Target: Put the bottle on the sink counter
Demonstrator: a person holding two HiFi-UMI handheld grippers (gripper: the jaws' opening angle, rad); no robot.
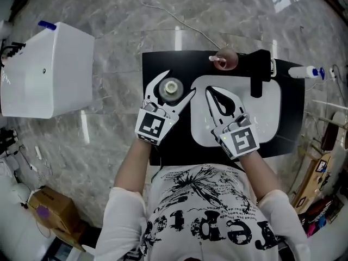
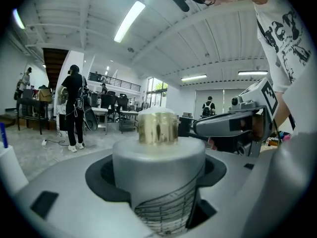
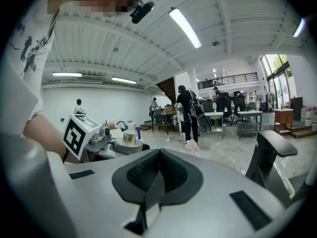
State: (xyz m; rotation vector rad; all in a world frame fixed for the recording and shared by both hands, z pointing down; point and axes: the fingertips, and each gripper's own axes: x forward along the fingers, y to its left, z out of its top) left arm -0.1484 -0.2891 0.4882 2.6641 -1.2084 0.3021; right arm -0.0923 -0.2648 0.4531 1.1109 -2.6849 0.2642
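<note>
Bottle (image 2: 158, 157) body matt silver-grey and smooth, thin printed grid lines low down; cap (image 2: 158, 128) shiny gold, metallic look. Left gripper (image 1: 180, 81) and right gripper (image 3: 158, 165) shells smooth light-grey plastic, slight sheen; right pads (image 3: 138, 175) black, rubbery, finely ribbed. Sink (image 1: 272, 113) glossy white. Counter (image 1: 163, 58) and faucet (image 1: 256, 83) matt black. Floor (image 1: 109, 129) polished grey marble, reflective. Shirt (image 1: 206, 216) white printed cloth. Box (image 1: 51, 205) brown cardboard.

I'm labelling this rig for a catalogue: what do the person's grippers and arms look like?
The left gripper and right gripper have white curved jaws lined with black pads. Each carries a cube with black-and-white square markers. The person wears long white sleeves.
</note>
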